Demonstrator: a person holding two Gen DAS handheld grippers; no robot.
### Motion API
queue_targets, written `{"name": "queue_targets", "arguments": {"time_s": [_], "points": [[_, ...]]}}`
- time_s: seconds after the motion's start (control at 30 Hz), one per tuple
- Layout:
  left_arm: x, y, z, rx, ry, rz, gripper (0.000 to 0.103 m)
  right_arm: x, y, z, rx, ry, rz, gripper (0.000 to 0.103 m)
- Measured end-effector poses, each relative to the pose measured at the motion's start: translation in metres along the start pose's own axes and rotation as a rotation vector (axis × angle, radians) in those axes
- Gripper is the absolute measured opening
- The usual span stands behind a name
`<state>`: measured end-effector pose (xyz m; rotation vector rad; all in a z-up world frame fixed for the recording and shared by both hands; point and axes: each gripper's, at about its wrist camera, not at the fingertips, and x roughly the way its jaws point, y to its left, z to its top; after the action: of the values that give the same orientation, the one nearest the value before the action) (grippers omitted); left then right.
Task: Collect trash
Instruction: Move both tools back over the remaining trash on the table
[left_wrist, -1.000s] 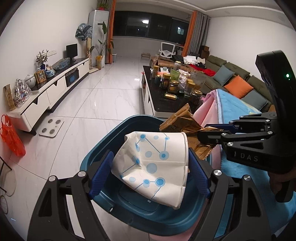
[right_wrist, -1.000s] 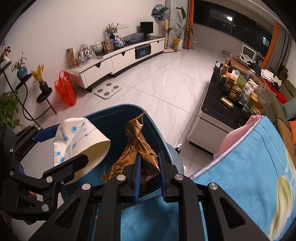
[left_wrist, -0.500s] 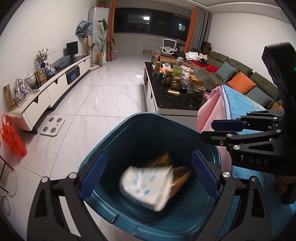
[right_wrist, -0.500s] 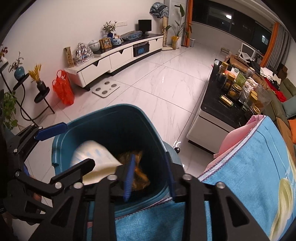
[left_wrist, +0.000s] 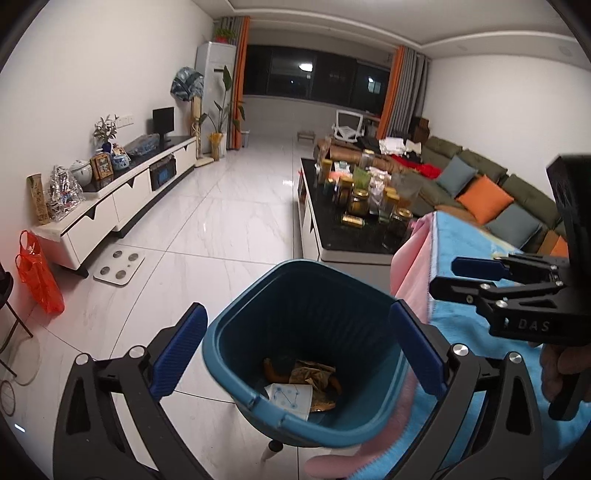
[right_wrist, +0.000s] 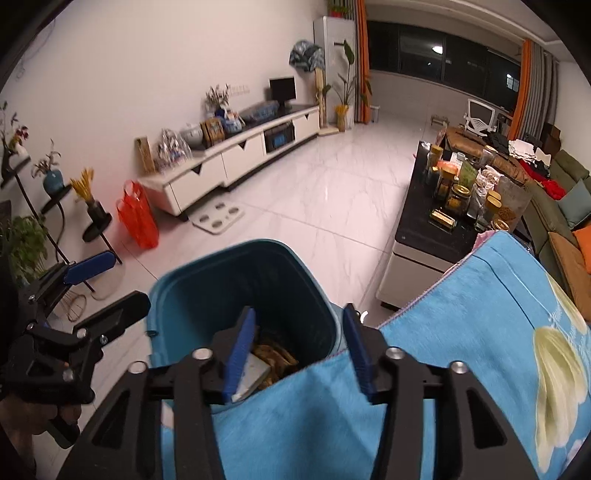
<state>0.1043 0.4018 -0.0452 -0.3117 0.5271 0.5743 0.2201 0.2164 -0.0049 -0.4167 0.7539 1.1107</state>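
PLACE: home living room | SEATING: long green sofa with orange and blue cushions | FURNITURE: low white TV cabinet with small screen and ornaments; dark low worktop crowded with jars | FLOOR: glossy white tiles | WINDOW: dark panes, orange curtains

Both cameras ride on the hand-held grippers and look forward and downward along their own fingers. The left wrist view hangs close above the bin, seeing straight down to its bottom, with the floor and the sofa beyond. The right wrist view sits over the blue towel, just beside the bin, and looks into it at a steeper slant. They share the bin, the TV cabinet and the coffee table — and each catches the other gripper at its edge.
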Motion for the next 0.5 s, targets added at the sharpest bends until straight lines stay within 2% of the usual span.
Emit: {"name": "queue_targets", "arguments": {"time_s": [0.27, 0.5], "points": [[-0.076, -0.013, -0.011, -0.007, -0.065, -0.024, 0.097, -0.058, -0.001, -0.029, 0.036, -0.127, 0.01, 0.088], [-0.129, -0.046, -0.018, 0.021, -0.116, -0.082, 0.097, -0.113, -0.015, -0.064, 0.085, -0.219, -0.006, 0.095]]}}
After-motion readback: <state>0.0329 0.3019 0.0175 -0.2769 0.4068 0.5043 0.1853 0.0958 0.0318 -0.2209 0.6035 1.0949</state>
